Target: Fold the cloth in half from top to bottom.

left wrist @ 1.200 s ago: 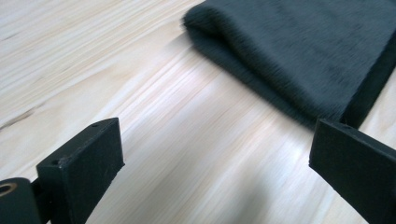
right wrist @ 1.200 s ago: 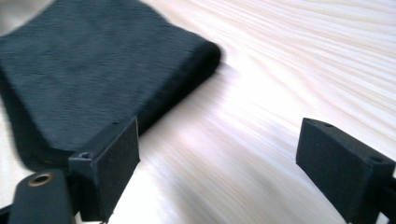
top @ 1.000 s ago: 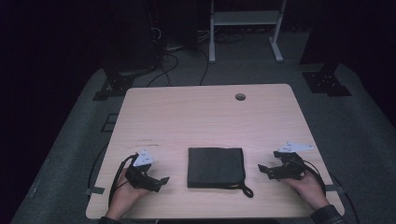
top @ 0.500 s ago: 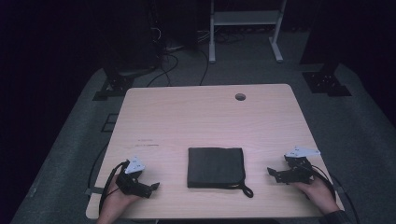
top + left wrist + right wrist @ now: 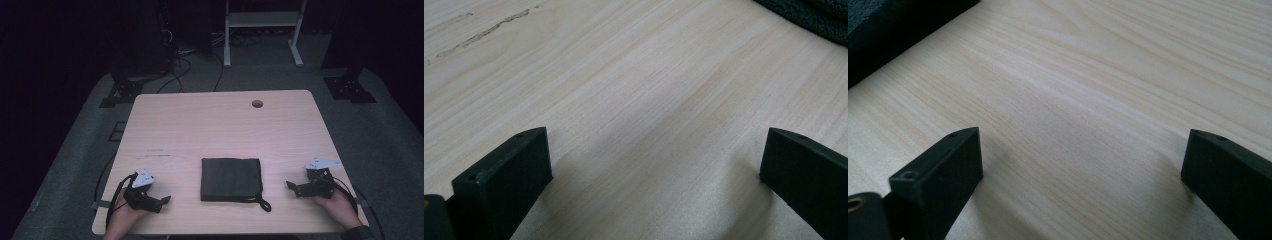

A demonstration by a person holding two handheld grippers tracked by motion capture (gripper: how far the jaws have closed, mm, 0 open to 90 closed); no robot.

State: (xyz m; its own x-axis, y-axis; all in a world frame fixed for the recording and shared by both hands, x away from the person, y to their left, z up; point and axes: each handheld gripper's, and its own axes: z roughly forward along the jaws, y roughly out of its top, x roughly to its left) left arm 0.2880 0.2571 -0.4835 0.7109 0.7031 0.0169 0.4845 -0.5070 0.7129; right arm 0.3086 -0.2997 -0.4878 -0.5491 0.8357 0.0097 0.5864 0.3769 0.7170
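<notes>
The folded dark cloth [image 5: 231, 178] lies untouched on the table [image 5: 220, 125]. The left gripper [image 5: 162, 201] and right gripper [image 5: 291, 187] rest beside it, jaws spread and empty. Nothing looks begun yet.

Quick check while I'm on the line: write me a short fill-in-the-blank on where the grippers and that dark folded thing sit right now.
1. The dark folded cloth lies ____ the left gripper and the right gripper.
2. In both gripper views the jaws stand ____, with bare wood in the gap.
3. The cloth's black cord loop trails from the corner nearer the ____ gripper.
4. The round hole in the table is near its ____ edge.

Missing words: between; open; right; far
</notes>
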